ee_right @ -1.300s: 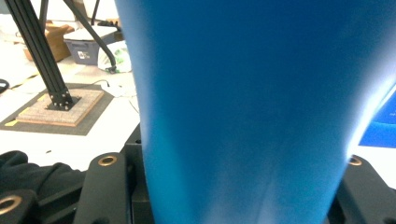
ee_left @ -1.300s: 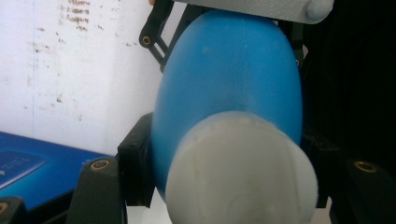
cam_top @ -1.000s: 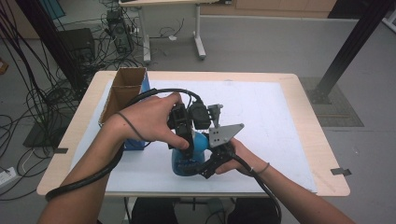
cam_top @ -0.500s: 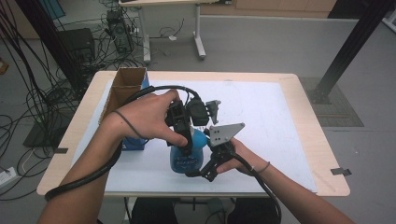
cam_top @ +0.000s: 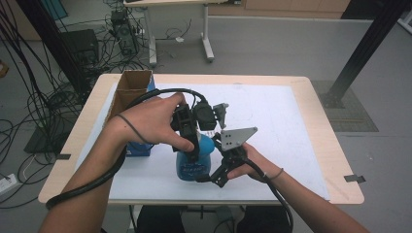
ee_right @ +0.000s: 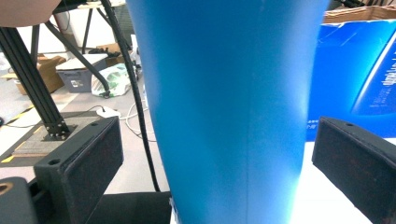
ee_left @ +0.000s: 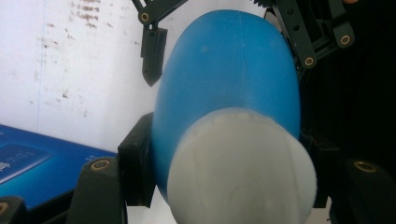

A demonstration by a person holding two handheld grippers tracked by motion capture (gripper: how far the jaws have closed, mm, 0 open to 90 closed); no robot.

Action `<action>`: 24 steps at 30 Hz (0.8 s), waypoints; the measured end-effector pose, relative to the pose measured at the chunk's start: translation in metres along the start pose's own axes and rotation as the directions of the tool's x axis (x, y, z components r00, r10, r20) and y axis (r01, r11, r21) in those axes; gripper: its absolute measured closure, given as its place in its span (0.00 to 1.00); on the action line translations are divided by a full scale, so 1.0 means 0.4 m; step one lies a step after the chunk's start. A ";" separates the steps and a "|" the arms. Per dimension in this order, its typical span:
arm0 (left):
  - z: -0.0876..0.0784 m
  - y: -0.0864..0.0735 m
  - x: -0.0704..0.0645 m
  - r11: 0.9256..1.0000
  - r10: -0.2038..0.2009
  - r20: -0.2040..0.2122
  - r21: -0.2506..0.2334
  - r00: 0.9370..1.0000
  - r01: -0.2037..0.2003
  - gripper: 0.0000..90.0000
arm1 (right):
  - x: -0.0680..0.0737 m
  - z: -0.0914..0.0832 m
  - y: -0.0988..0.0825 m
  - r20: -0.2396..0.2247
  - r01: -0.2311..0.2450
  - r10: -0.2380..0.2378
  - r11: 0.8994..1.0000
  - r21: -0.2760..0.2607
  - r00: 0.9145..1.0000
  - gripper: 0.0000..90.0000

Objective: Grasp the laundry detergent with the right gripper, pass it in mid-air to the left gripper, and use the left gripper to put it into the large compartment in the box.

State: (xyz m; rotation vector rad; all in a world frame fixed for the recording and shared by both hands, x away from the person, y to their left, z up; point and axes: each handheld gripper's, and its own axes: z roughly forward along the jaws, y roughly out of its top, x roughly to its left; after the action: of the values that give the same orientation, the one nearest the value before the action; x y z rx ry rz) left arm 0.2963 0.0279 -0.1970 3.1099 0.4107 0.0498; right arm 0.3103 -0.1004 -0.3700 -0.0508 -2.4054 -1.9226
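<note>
The left tongs [cam_top: 193,145] pinch the upper part of a blue bottle [cam_top: 194,162], just below its white cap [ee_left: 240,168]; in the left gripper view the black pads press against both sides of the blue body. The right tongs [cam_top: 214,177] are spread wide. Their jaws have just been opening, and in the right gripper view the bottle's wall [ee_right: 229,107] stands between the two pads with a gap on each side, so they no longer press on it.

The bottle stands upright near the front middle of the bench [cam_top: 311,92], on a white sheet [cam_top: 277,121]. Its long axis runs straight up. The left hand [cam_top: 150,121] comes at it from above and the left; the right hand [cam_top: 245,162] sits low at its right side, near the base. Both are equally close, but the left tongs alone have a grip.

Just left of the bottle lies a blue box [cam_top: 138,148], and behind that an open carton [cam_top: 128,90].
</note>
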 end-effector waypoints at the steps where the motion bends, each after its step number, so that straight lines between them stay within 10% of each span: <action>1: 0.000 0.000 0.000 1.000 0.000 0.000 0.000 1.000 0.000 0.41 | -0.001 -0.003 0.000 0.001 0.002 -0.002 1.000 0.001 1.000 0.02; 24: -0.014 -0.036 0.015 0.999 -0.043 -0.003 -0.010 0.999 0.043 0.41 | -0.029 -0.151 -0.045 0.132 -0.039 0.038 0.999 0.003 0.991 0.02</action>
State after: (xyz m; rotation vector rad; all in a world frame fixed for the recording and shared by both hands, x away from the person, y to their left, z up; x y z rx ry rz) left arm 0.2980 0.0434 -0.1915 3.0900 0.4759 0.0569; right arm 0.3225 -0.1632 -0.3749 -0.2295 -2.4708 -1.9544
